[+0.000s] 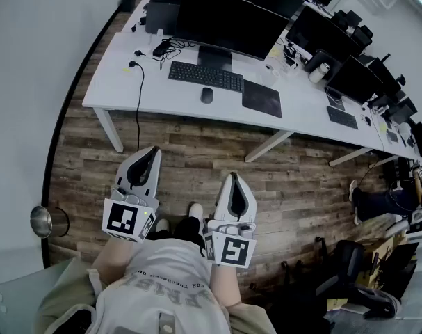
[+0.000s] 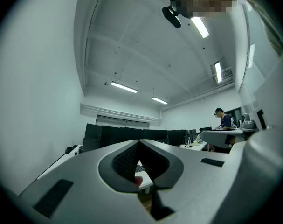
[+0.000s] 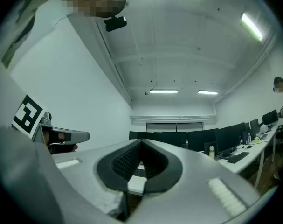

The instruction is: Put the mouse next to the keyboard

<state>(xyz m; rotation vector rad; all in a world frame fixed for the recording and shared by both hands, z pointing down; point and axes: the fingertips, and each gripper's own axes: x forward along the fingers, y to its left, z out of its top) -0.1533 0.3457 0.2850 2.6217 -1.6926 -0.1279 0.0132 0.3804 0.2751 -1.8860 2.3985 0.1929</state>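
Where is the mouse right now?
In the head view, the mouse sits on the white desk, just on the near side of the keyboard and left of the dark mouse pad.

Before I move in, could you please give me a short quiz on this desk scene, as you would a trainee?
1. True or false: the mouse lies on the desk between the keyboard and the desk's near edge.
2. The left claw and right claw are: A) both open; B) both shut and empty; C) shut on the mouse.
3. What dark flat thing lies right of the mouse?
Key: 1 true; 2 B; 3 the mouse pad.
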